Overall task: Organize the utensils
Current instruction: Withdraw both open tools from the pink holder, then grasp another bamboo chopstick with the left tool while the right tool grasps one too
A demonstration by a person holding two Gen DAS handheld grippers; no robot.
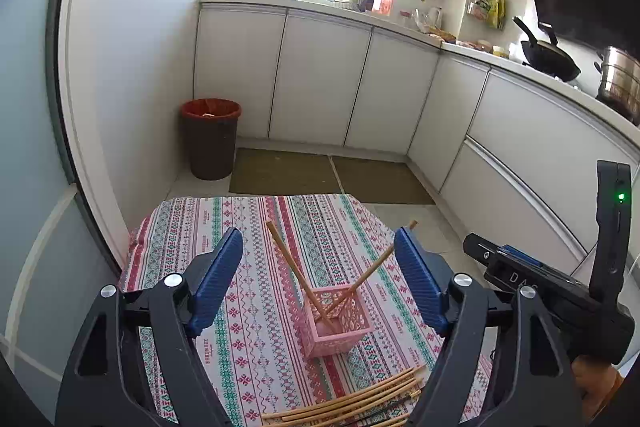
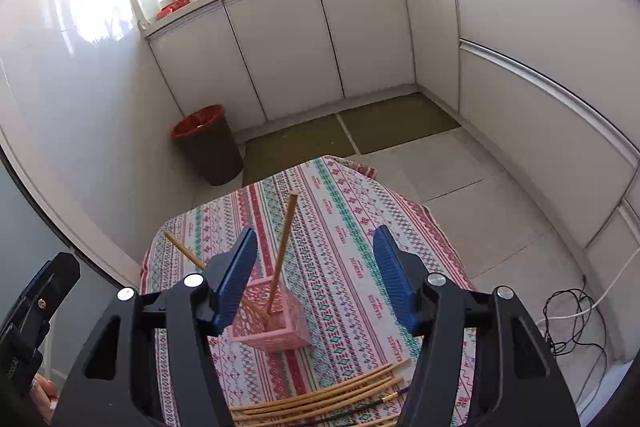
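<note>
A pink lattice basket [image 1: 338, 323] stands on the patterned tablecloth [image 1: 248, 307] and holds two wooden chopsticks [image 1: 294, 267] that lean apart. It also shows in the right wrist view [image 2: 272, 323] with the chopsticks [image 2: 282, 259]. Several loose chopsticks [image 1: 360, 401] lie on the cloth at the near edge, also in the right wrist view [image 2: 320, 397]. My left gripper [image 1: 320, 283] is open and empty, above and behind the basket. My right gripper [image 2: 316, 279] is open and empty, above the basket. The right gripper's body [image 1: 560, 291] shows at the left view's right side.
A red-lined bin [image 1: 211, 137] stands on the floor by the wall beyond the table. White kitchen cabinets [image 1: 320, 79] run along the back and right. Two floor mats [image 1: 332, 173] lie before them. Cables [image 2: 572, 323] lie on the floor at right.
</note>
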